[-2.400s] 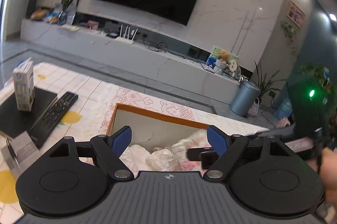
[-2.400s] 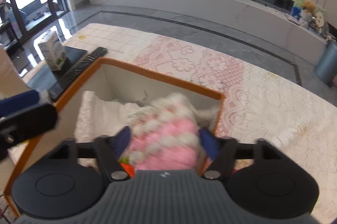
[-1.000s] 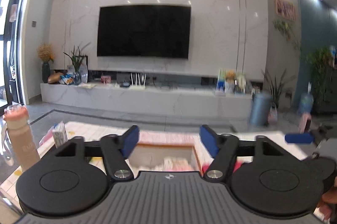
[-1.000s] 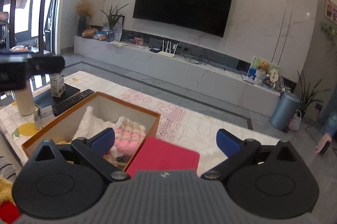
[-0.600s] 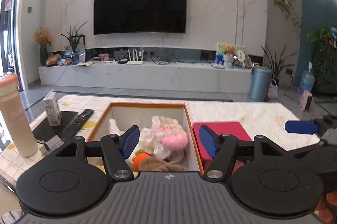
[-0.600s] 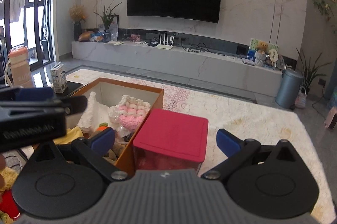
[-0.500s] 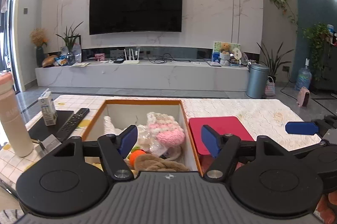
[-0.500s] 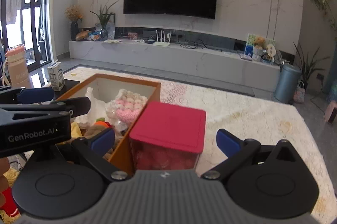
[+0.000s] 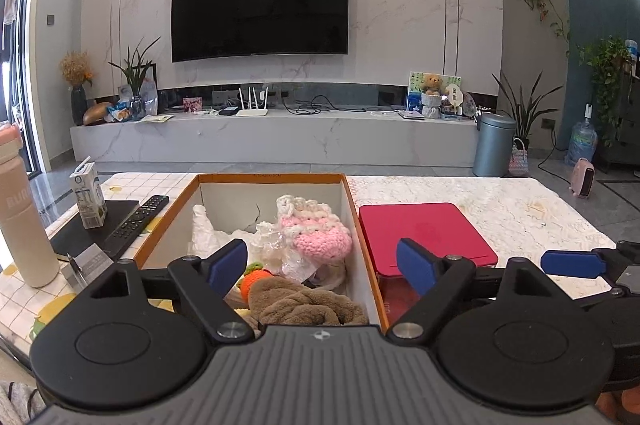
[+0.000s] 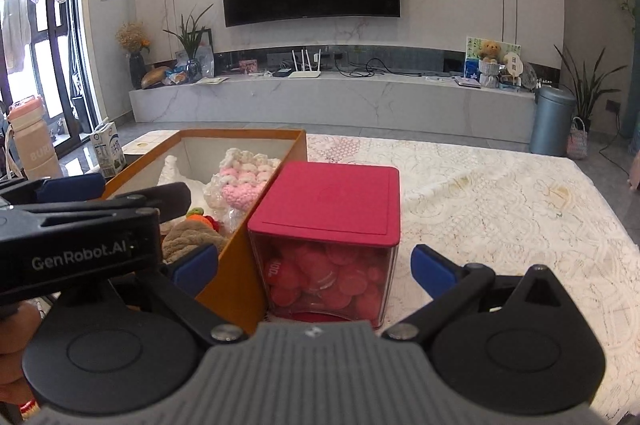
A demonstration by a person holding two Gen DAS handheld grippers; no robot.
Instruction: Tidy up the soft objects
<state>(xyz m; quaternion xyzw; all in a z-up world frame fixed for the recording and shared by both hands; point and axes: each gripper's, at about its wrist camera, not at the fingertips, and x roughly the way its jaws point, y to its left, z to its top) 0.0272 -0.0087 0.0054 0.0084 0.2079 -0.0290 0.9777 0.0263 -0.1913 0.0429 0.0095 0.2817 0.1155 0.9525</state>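
We record one tabletop (image 10: 500, 193) under a lace cloth, carrying one orange box (image 9: 366, 225) and, touching its right wall, one clear container with a red lid (image 10: 332, 201) holding red pieces. Inside the box we count four soft items that we can tell apart: one white cloth (image 9: 204, 235) at the far left, one pink-and-white crocheted piece (image 9: 316, 227) toward the far right, one brown plush bundle (image 9: 304, 305) at the near end, and one small orange knitted piece (image 9: 254, 277) just beside the bundle. Left of the box stand one bottle (image 9: 22, 217), one milk carton (image 9: 89, 195) and one remote (image 9: 138, 221). The left gripper (image 9: 322, 265) hangs above the near end of the box, fingers spread and holding nothing. The right gripper (image 10: 314, 271) faces the container, fingers likewise spread and empty.
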